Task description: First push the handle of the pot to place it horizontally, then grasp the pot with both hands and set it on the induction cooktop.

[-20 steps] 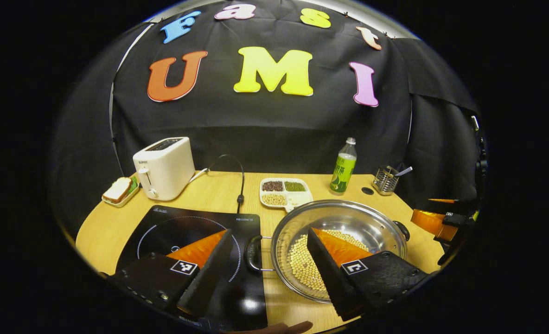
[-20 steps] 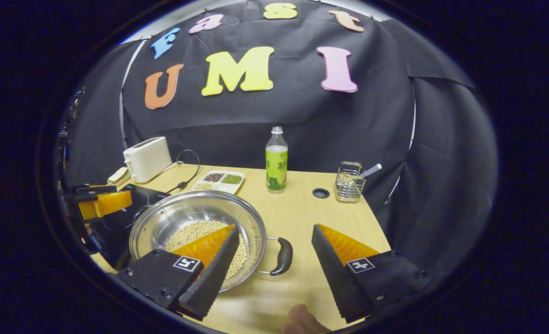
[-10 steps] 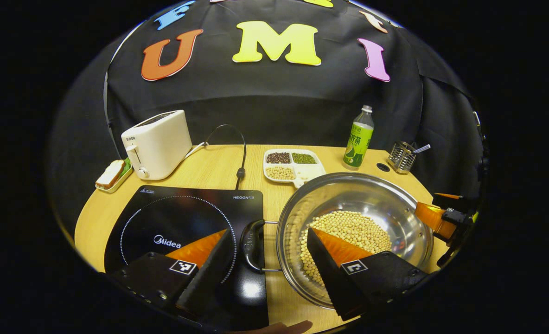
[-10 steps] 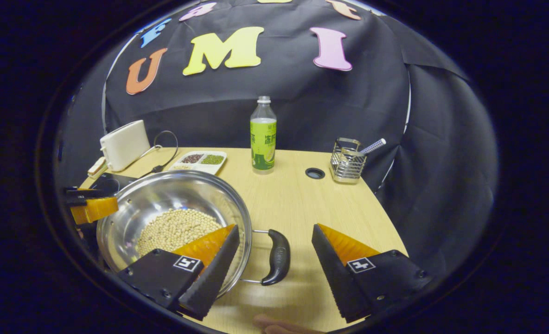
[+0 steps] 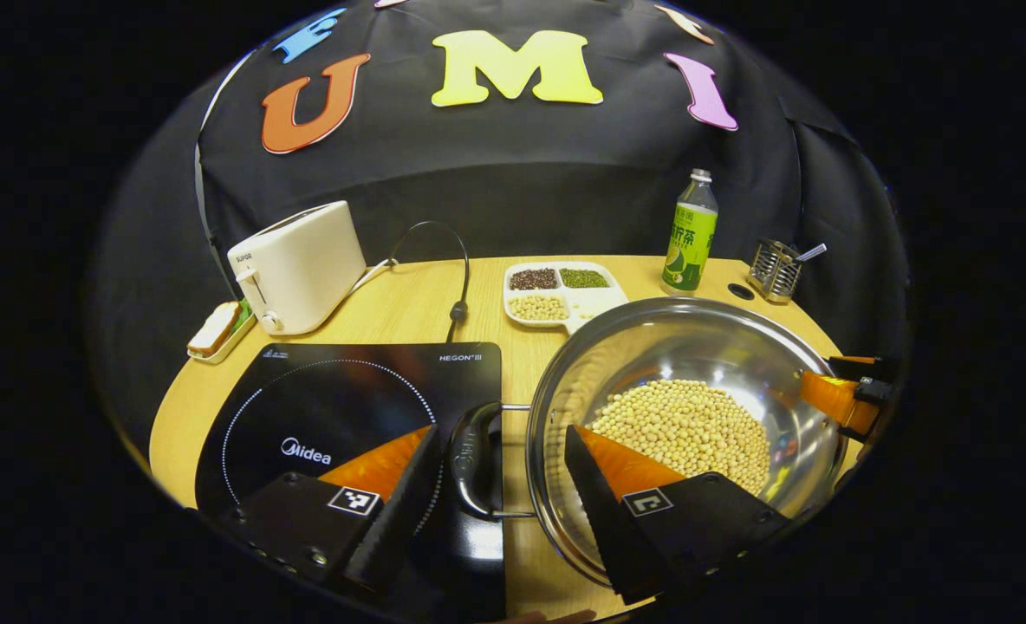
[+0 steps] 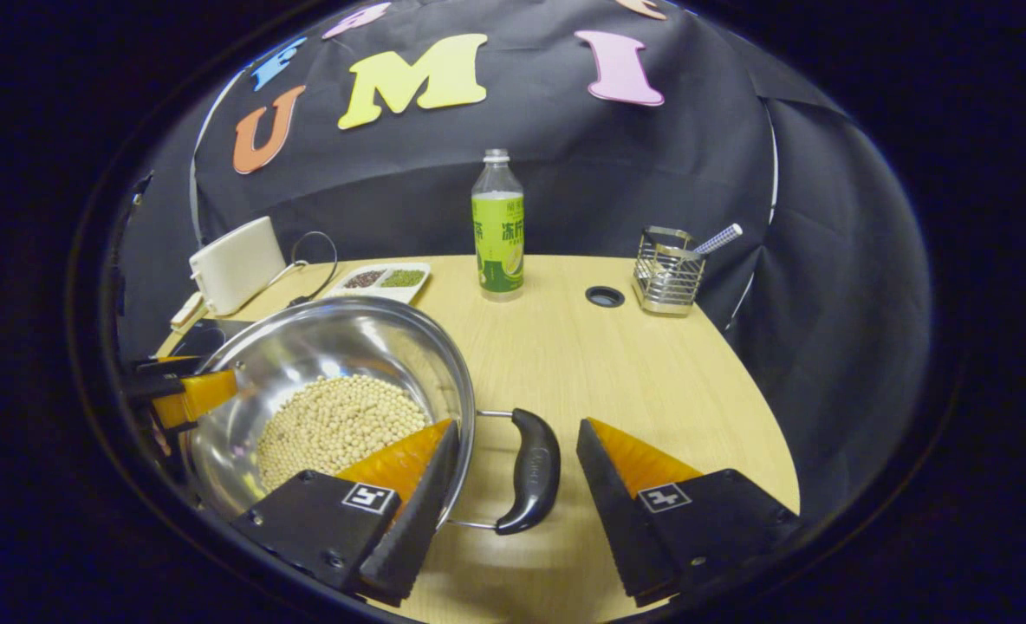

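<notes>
Leftmost, in the left gripper view, a small tray with a slice of bread (image 5: 216, 328) lies beside a white toaster (image 5: 298, 266) at the far left of the light wooden table (image 5: 409, 305); near them lies the flat black induction cooktop (image 5: 348, 407). Just right of it stands the round stainless steel pot (image 5: 686, 347), holding a heap of pale soybeans (image 5: 691, 429). Its left black loop handle (image 5: 470, 459) reaches over the cooktop's right edge and sits in the gap of the left gripper (image 5: 500, 455), whose jaws are spread apart, one finger over the cooktop, the other inside the pot's rim. Farther back are a white divided dish of beans (image 5: 562, 290), a green-labelled bottle (image 5: 691, 234) and a wire holder (image 5: 777, 269). Seen in the right gripper view, the pot's right black loop handle (image 6: 530, 468) sits between the released fingers of the right gripper (image 6: 513, 455), not pinched
</notes>
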